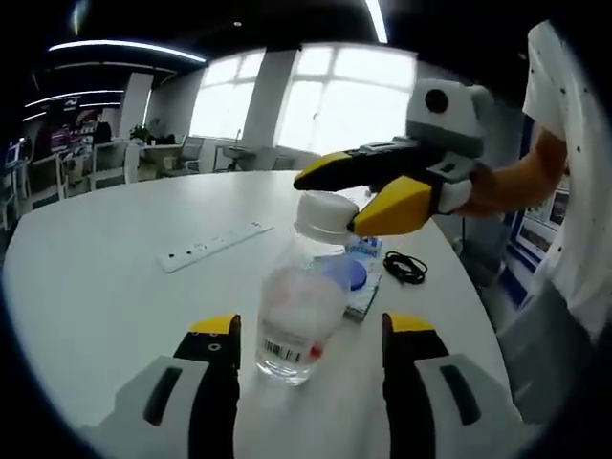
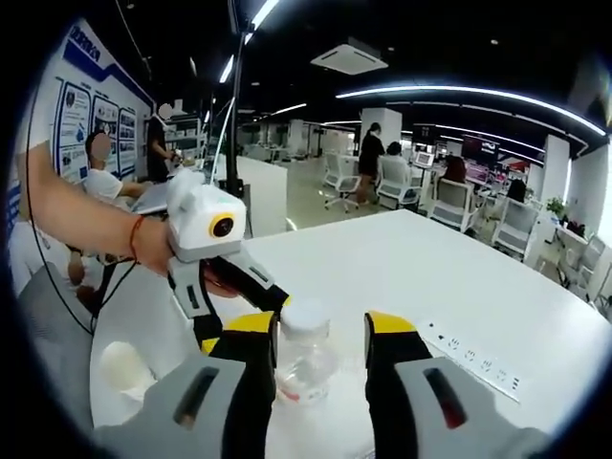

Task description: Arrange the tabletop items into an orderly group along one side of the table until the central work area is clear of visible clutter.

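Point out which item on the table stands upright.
The clear plastic bottle with the white cap stands upright between the jaws. The white power strip, the black cable and the blue-and-white packet lie flat.

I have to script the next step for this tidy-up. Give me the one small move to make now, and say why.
Probably close the right gripper on the cap of the clear bottle. Its yellow jaws straddle the white cap, seemingly not yet clamped. The bottle stands upright mid-table between the left gripper's open jaws, apart from the power strip and black cable, so it needs gripping before it can move aside.
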